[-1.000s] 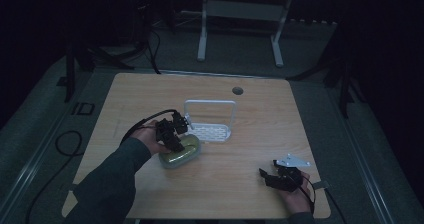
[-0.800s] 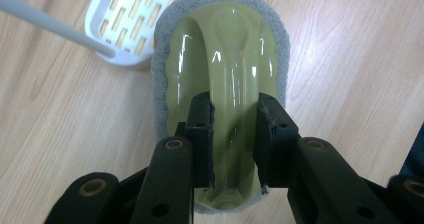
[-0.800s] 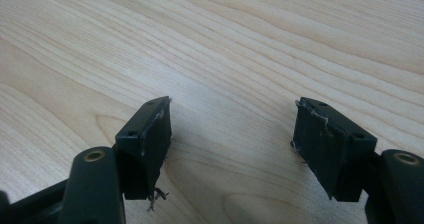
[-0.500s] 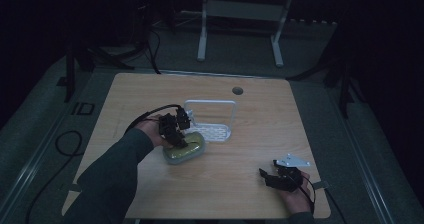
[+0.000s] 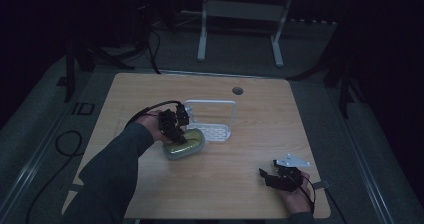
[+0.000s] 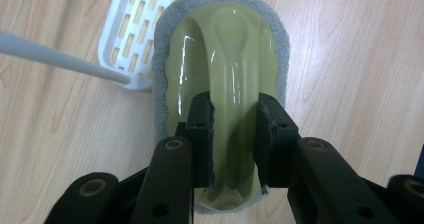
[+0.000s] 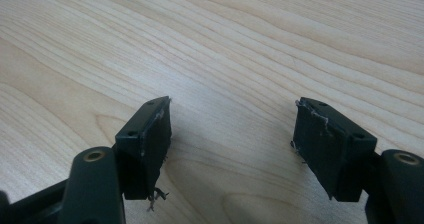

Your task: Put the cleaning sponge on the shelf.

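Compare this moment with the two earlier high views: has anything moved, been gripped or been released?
Nothing visibly changed. The left gripper is clamped on the raised handle of the green scrubber, which lies on the table beside the white slotted tray, as before. The right gripper rests with its jaws open above bare wood near the table's front right corner, as before.

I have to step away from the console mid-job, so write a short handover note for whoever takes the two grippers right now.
Left gripper: jaws closed on the raised green handle of the scrubber, which rests pad-down on the table.
Right gripper: open, holding nothing, parked over bare wood at the near right corner.
White rack: directly beyond the scrubber, its slotted tray touching or nearly touching the pad's far end.
Done: scrubber gripped.
Left: probably lift it and set it in the rack; the right gripper is free to steady the rack.
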`<act>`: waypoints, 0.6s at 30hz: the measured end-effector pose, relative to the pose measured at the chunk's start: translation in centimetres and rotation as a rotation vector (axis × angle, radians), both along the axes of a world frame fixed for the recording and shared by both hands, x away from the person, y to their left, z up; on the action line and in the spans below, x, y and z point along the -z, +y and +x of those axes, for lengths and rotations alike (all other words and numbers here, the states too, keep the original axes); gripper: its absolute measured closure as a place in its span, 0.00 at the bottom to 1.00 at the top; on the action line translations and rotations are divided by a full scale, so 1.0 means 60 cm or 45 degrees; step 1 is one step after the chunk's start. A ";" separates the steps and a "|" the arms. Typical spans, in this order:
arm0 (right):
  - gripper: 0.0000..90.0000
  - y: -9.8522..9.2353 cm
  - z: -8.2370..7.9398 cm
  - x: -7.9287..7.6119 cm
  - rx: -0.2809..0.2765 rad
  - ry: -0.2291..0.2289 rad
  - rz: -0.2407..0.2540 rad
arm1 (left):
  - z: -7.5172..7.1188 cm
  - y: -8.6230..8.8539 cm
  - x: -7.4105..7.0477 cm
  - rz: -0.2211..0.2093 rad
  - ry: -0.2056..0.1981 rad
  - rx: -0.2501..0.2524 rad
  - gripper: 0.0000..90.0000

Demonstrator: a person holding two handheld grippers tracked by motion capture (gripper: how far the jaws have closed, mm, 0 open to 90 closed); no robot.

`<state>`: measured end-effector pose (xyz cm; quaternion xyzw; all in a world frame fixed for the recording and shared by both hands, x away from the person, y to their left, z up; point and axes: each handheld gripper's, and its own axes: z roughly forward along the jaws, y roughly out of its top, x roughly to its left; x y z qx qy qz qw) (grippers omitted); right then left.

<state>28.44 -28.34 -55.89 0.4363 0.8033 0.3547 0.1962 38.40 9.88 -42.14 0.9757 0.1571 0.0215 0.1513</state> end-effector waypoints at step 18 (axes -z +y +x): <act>0.34 0.000 0.000 0.000 -0.002 -0.004 -0.002 | 0.013 -0.022 -0.009 0.015 -0.032 0.119 0.80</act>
